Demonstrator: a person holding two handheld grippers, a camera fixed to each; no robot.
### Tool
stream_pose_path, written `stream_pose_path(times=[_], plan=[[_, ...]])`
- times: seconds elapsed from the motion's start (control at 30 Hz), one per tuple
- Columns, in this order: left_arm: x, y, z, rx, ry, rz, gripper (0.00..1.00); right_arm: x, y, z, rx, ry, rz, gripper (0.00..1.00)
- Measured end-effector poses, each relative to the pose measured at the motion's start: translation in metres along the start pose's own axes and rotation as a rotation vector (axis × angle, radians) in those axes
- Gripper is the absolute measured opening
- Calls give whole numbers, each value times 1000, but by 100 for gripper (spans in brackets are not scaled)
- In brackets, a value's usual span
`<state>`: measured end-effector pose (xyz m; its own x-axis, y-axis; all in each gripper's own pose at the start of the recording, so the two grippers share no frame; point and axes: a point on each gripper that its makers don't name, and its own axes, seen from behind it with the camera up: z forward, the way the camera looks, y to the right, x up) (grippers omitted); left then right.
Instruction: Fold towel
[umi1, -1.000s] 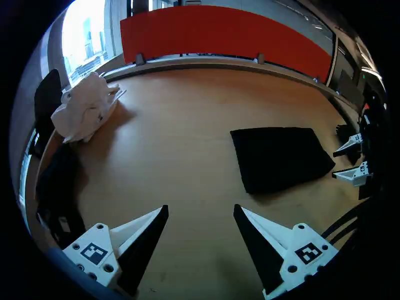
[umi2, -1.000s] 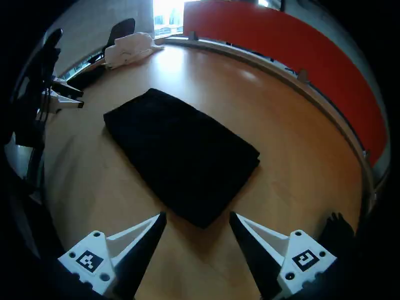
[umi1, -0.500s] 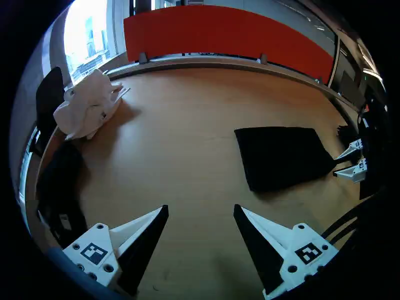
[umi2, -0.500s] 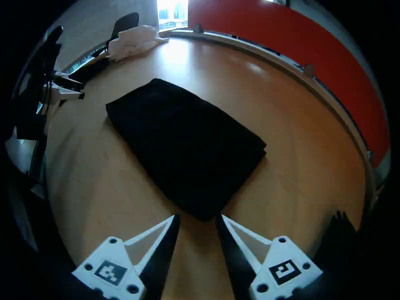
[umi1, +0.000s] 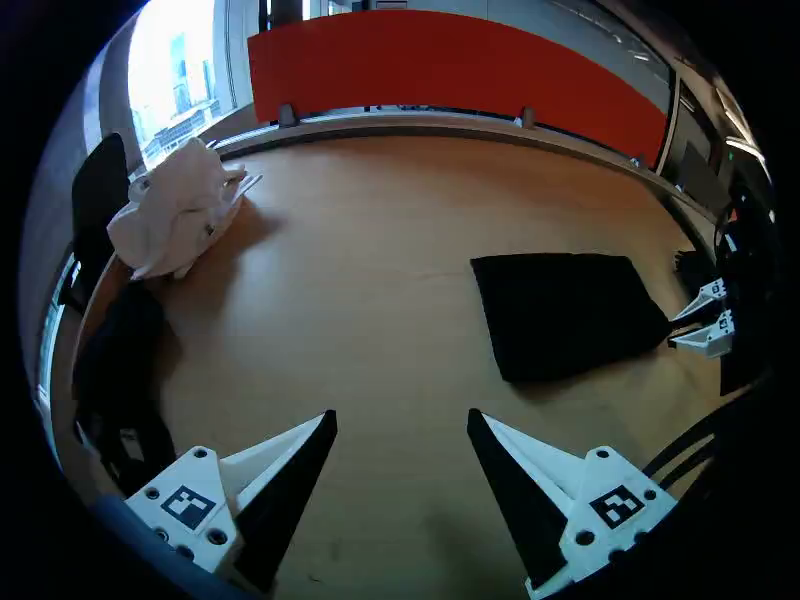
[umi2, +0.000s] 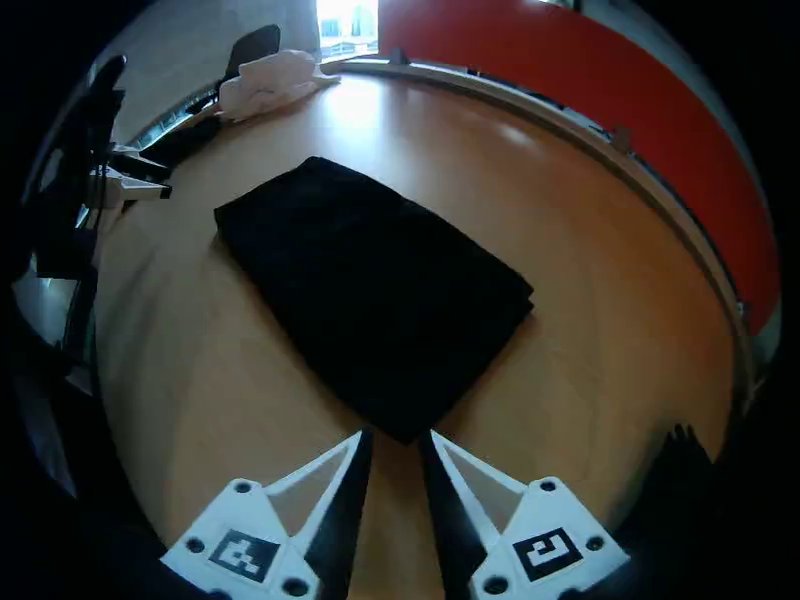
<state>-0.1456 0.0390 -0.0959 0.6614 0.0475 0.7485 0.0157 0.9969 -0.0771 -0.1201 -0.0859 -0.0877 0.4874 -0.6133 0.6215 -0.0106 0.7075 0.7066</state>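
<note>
Right tongs (umi2: 396, 440): narrow, tips either side of the near corner of the towel (umi2: 370, 290); we see no firm pinch.
Left tongs (umi1: 400, 415): wide, over bare wood, well apart from it.
Table (umi1: 370, 220): smooth; we expect sliding.
Towel: black, mid-table; a one-layer grab could unravel it.

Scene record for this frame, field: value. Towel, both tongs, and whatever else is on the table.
surface: wooden table
towel: black towel, looks folded into a flat rectangle, lying on the table
left: left tongs open wide, over bare wood, apart from the towel
right: right tongs with a narrow gap, tips at the towel's near corner; whether they press on it cannot be told
other: white cloth heap near the table's far edge; red partition behind the table
</note>
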Motion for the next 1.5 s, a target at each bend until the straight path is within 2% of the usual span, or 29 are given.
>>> stream_pose_path(times=[0.1,0.2,0.6,0.8,1.23,1.5], plan=[[0,-1,0,1,0,-2,97,-1,1,1,-4,-2,-5,21],[0,-1,0,2,0,-3,97,-1,3,1,-14,-4,-6,7],[2,-2,1,1,2,-4,97,12,6,-5,-32,41,16,7],[5,-3,1,2,4,-1,97,29,10,-18,-55,77,10,7],[12,-5,0,7,15,4,97,85,23,-52,-115,199,-12,7],[17,-6,0,9,23,3,97,106,33,-75,-157,249,-41,6]])
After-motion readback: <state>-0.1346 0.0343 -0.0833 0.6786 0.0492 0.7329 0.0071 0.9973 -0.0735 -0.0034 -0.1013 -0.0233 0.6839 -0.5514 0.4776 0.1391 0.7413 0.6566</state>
